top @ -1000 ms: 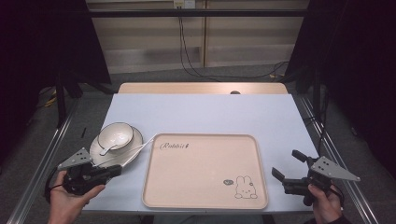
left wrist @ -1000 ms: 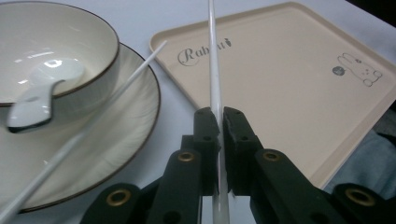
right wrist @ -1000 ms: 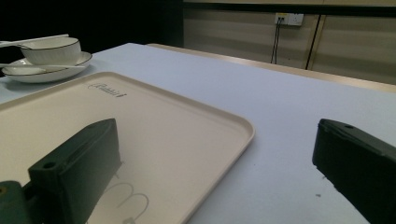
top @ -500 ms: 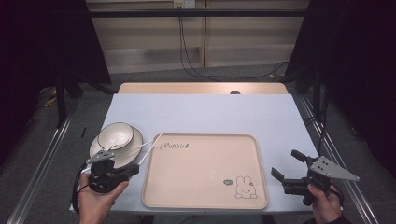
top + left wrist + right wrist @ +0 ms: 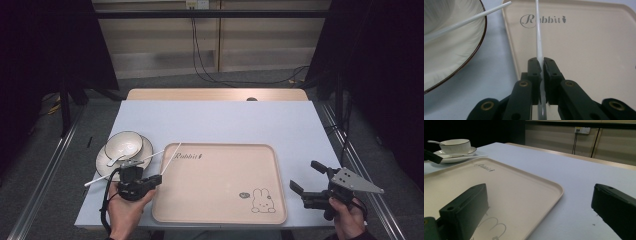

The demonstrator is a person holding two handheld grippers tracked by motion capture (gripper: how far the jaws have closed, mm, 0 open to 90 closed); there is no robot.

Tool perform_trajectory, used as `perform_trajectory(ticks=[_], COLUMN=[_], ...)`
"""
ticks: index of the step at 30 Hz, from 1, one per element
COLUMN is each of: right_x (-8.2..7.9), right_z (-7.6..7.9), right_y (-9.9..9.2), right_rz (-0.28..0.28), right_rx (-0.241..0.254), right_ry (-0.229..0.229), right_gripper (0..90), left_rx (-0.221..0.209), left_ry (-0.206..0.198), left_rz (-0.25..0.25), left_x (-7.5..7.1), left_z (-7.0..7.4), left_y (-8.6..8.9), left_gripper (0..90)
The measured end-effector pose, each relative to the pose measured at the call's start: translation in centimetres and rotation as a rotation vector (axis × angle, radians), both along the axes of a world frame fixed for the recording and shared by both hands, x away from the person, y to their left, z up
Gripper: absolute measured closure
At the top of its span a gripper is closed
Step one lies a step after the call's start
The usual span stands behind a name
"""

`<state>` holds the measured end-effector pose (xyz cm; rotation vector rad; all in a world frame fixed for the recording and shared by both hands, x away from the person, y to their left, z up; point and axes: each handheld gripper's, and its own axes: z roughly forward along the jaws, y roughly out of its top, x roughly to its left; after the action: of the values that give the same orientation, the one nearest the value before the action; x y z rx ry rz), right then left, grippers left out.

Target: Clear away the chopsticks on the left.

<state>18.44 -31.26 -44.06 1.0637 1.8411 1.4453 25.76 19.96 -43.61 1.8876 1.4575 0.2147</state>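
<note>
My left gripper (image 5: 158, 177) (image 5: 541, 62) is shut on a thin white chopstick (image 5: 171, 157) (image 5: 538, 37). The stick points away over the left rim of the beige "Rabbit" tray (image 5: 220, 200) (image 5: 586, 50) (image 5: 519, 185). A second white chopstick (image 5: 145, 158) (image 5: 474, 18) lies across the dark-rimmed plate (image 5: 102, 160) (image 5: 454, 57), its tip near the tray corner. A white bowl (image 5: 122, 145) (image 5: 456, 145) with a spoon (image 5: 432, 142) stands on that plate. My right gripper (image 5: 304, 176) (image 5: 539, 202) hovers open at the tray's right edge, with nothing between its jaws.
The pale blue table (image 5: 225, 120) has a wooden strip along its far edge. Metal rails run along both sides of the table. Cables hang down the back wall from a socket (image 5: 581, 130).
My left gripper has moved right, from below the plate to the tray's left rim, carrying the chopstick with it. The right gripper has stayed put.
</note>
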Motion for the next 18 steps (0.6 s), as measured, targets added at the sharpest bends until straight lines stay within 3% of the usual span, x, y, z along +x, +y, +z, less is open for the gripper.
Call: perform_trajectory(ticks=[3, 18], right_x=[0.0, 0.0], right_z=[0.0, 0.0], right_y=[0.1, 0.1], right_rz=[-0.006, 0.002], right_rx=[0.011, -0.003], right_ry=[0.004, 0.001], right_gripper=[0.4, 0.4], left_rx=[-0.001, 0.064], left_ry=[0.012, 0.058], left_rz=[0.026, 0.004], left_x=[0.2, 0.9], left_z=[-0.5, -2.6], left_y=[-0.2, -1.9], left_gripper=[84.7, 84.4])
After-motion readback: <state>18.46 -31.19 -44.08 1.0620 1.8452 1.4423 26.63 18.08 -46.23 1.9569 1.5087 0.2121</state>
